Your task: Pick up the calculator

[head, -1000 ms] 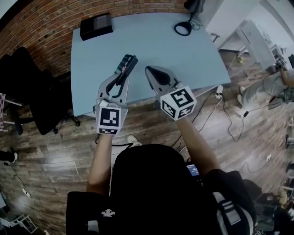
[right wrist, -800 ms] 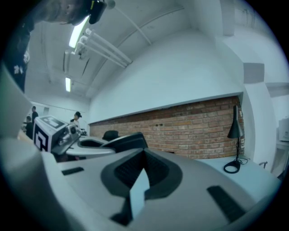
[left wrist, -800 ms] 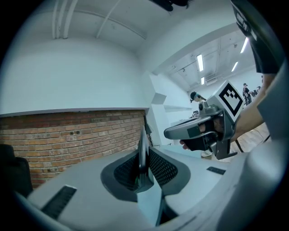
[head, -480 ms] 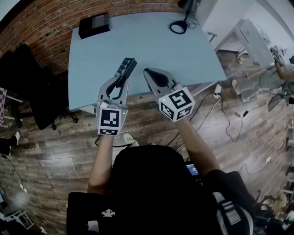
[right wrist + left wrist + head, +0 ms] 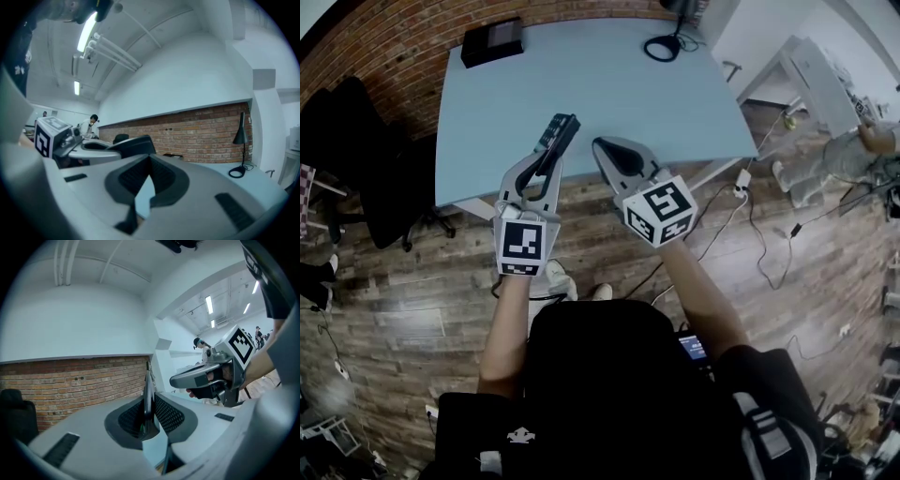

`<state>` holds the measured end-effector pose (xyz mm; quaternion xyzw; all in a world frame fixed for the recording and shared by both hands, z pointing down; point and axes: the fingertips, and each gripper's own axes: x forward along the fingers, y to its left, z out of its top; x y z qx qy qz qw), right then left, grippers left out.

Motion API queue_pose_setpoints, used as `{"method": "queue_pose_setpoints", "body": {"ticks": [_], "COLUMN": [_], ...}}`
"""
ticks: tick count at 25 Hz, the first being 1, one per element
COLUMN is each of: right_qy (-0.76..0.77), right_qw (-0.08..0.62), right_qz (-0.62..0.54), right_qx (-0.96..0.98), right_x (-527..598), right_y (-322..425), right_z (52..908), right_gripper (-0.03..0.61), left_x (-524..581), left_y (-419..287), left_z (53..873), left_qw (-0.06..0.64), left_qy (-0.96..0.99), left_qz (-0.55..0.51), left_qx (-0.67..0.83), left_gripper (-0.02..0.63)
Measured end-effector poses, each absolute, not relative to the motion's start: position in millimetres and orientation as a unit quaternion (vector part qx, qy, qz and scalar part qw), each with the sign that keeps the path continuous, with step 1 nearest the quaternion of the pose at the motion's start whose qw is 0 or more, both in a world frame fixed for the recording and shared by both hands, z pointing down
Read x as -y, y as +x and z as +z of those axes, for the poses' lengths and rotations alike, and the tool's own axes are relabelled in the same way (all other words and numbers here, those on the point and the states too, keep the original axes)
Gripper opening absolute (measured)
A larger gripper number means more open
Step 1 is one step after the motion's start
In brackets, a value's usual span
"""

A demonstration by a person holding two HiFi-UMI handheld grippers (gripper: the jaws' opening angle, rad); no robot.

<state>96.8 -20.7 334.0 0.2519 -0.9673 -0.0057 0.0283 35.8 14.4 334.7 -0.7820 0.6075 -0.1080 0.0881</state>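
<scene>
Head view: my left gripper (image 5: 546,161) holds the calculator (image 5: 559,130) in the air above the near edge of the blue table (image 5: 609,75). Left gripper view: the jaws stand narrowly apart, pads clamping the calculator edge-on. Right gripper view: my right gripper (image 5: 149,161) has its jaws together, empty.

Illumination is even, diffuse and moderately bright. Glare comes from ceiling tube lights (image 5: 86,33) at 11 o'clock in the right gripper view and from light strips (image 5: 209,305) at 2 o'clock in the left gripper view. Both gripper views show heavy fisheye curvature and black corners. The left claw (image 5: 149,397) renders soft in the foreground. The head view bends toward its edges.
</scene>
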Motion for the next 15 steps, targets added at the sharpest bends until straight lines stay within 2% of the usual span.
{"method": "queue_pose_setpoints", "body": {"ticks": [15], "right_qy": [0.251], "right_qw": [0.02], "right_qz": [-0.011], "right_qx": [0.968], "right_x": [-5.9], "right_y": [122.5], "right_z": [330.6], "right_gripper": [0.005], "left_x": [-44.6], "left_y": [46.9], "left_z": [334.9], "left_qw": [0.081], "left_qy": [-0.773], "left_qz": [-0.093], "left_qx": [-0.622], "left_gripper": [0.067]}}
